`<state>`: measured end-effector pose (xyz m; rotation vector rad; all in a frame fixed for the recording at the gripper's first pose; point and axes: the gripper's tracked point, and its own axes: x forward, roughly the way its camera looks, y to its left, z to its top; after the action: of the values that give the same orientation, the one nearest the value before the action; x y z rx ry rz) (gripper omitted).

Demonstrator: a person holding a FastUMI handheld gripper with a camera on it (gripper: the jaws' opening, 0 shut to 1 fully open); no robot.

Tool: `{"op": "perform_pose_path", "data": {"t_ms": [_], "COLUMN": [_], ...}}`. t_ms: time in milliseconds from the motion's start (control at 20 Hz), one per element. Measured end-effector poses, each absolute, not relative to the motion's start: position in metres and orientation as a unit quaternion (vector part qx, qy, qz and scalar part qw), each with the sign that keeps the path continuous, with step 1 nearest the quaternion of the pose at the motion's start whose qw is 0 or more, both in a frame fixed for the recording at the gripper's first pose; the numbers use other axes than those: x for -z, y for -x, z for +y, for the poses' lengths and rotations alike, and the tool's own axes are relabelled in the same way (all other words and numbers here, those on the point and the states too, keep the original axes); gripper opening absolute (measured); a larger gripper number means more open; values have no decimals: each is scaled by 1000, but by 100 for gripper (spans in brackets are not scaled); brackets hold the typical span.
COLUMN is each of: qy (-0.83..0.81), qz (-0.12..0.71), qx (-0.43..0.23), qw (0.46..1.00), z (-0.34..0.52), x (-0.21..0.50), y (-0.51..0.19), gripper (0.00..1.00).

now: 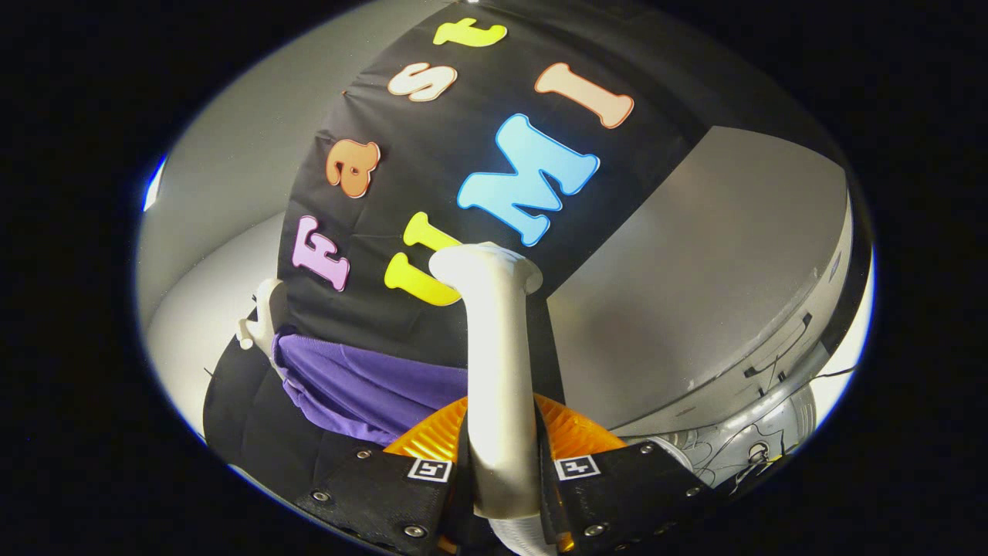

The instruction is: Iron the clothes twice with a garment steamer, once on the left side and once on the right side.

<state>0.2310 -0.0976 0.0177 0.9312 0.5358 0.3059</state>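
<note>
I am looking out from the camera riding on the gripper point(502, 471), facing forward along its fingers, tilted, sitting very close to the steamer handle point(498, 371) between them, with the purple garment point(363, 386) lying beyond.

A black cloth wall point(478, 255) hangs between pale grey panels point(718, 278), brightly lit from the side.

White steamer point(498, 363) upright, purple garment point(363, 386) behind.
</note>
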Motion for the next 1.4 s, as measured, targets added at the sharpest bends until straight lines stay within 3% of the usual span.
{"op": "perform_pose_path", "data": {"t_ms": [400, 700, 1400], "qy": [-398, -358, -111], "qz": [216, 164, -3], "qx": [-162, -121, -63], "qw": [877, 911, 992], "z": [-35, -15, 67], "x": [-56, -74, -122], "y": [-171, -137, -138], "gripper": [34, 34, 34]}}
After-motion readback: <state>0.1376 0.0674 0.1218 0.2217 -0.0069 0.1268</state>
